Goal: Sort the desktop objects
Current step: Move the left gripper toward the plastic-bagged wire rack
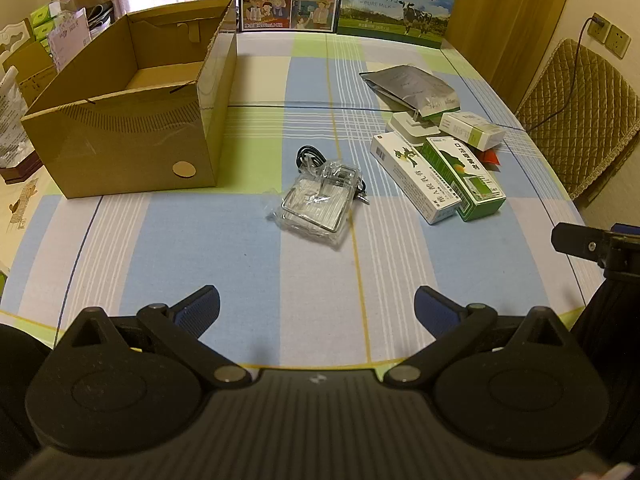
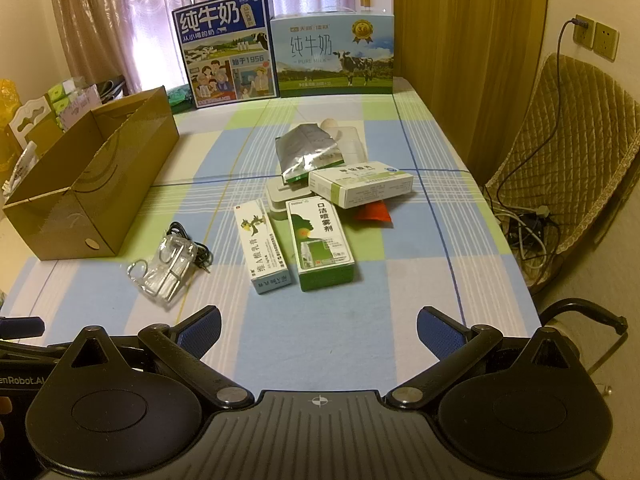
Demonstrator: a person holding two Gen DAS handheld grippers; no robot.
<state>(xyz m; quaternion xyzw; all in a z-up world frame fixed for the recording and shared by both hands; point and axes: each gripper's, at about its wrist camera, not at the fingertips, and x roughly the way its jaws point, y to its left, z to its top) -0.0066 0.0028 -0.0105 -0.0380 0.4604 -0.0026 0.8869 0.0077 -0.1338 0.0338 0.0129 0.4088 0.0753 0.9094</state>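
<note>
Left claw [image 1: 316, 308]: spread wide, holding nothing.
Right claw [image 2: 319, 330]: spread wide, holding nothing.
Milk cartons [image 2: 332, 54]: "PURE MILK", "1956", far ahead.
Cardboard box [image 1: 120, 120]: ahead-left.
Medicine boxes [image 2: 320, 236]: ahead, on checked tabletop [image 2: 360, 320].

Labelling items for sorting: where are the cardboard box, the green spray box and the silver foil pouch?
cardboard box [image 1: 132, 160], left wrist view, front wall.
green spray box [image 2: 320, 240], right wrist view, top face.
silver foil pouch [image 2: 306, 148], right wrist view, middle of pouch.

near cloth [image 2: 320, 340]: bare | left: cardboard box [image 1: 132, 152] | right: carton cluster [image 2: 316, 232]
</note>
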